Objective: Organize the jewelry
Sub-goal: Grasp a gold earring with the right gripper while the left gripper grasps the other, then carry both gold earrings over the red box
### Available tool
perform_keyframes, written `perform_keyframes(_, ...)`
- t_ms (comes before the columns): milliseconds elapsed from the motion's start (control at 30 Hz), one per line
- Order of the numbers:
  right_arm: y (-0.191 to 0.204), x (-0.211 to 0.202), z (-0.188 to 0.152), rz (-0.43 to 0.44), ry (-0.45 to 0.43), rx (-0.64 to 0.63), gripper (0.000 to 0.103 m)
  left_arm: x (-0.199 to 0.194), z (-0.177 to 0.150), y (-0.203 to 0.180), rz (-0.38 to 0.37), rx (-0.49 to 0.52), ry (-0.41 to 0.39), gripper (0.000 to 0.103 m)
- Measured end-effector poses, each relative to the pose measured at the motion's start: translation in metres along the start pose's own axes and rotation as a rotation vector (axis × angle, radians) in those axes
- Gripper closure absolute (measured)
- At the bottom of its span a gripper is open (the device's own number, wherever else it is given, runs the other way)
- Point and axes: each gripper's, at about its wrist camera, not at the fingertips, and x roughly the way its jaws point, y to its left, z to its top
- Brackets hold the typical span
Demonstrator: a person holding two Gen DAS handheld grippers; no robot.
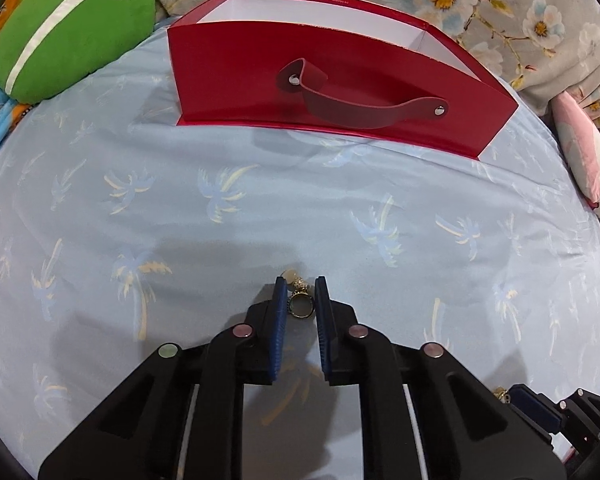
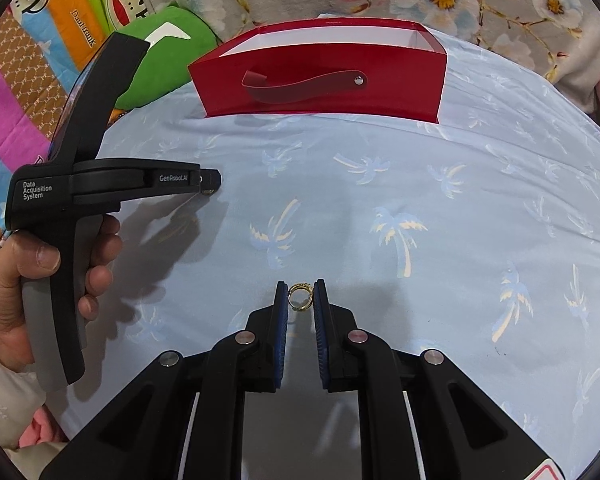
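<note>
only rightward, hand (image 2: 16, 280) on left hand-held gripper (image 2: 210, 184)

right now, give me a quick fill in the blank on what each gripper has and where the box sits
1. The left gripper is shut on a ring with a ____ ornament on top.
2. The right gripper pinches a thin ____ ring.
3. The box past both grippers is ____ outside and white inside.
4. The sheet under them is printed with ____ trees.

Missing words: sparkly; gold; red; palm
</note>
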Motion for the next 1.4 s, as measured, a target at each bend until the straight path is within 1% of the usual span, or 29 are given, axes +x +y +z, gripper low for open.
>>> perform_keyframes(100,0.000,-0.002,0.002,0.003,-0.007,0.001,0.092,-0.005,-0.002,0.001,-0.011,-0.003,-0.004,0.090)
perform_keyframes(300,-0.002,-0.013,0.011,0.010,-0.040,0.010,0.092,-0.026,-0.003,0.005,-0.034,-0.011,-0.032,0.090)
perform_keyframes(567,-0.006,-0.040,0.039,0.016,-0.123,0.016,0.092,-0.072,0.008,0.016,-0.049,-0.037,-0.122,0.090)
perform_keyframes(700,-0.007,-0.054,0.060,0.006,-0.172,0.005,0.092,-0.099,0.022,0.017,-0.039,-0.023,-0.192,0.090)
perform_keyframes(867,-0.010,-0.074,0.098,0.005,-0.263,-0.012,0.092,-0.131,0.053,0.016,-0.045,0.003,-0.281,0.090)
perform_keyframes(1067,-0.015,-0.094,0.154,0.003,-0.367,-0.043,0.092,-0.151,0.101,0.009,-0.044,0.042,-0.368,0.090)
perform_keyframes(1200,-0.019,-0.096,0.193,-0.007,-0.417,-0.059,0.092,-0.155,0.135,0.004,-0.031,0.066,-0.414,0.090)
perform_keyframes(1400,-0.035,-0.078,0.247,0.005,-0.435,-0.044,0.092,-0.143,0.183,0.002,-0.016,0.081,-0.439,0.090)
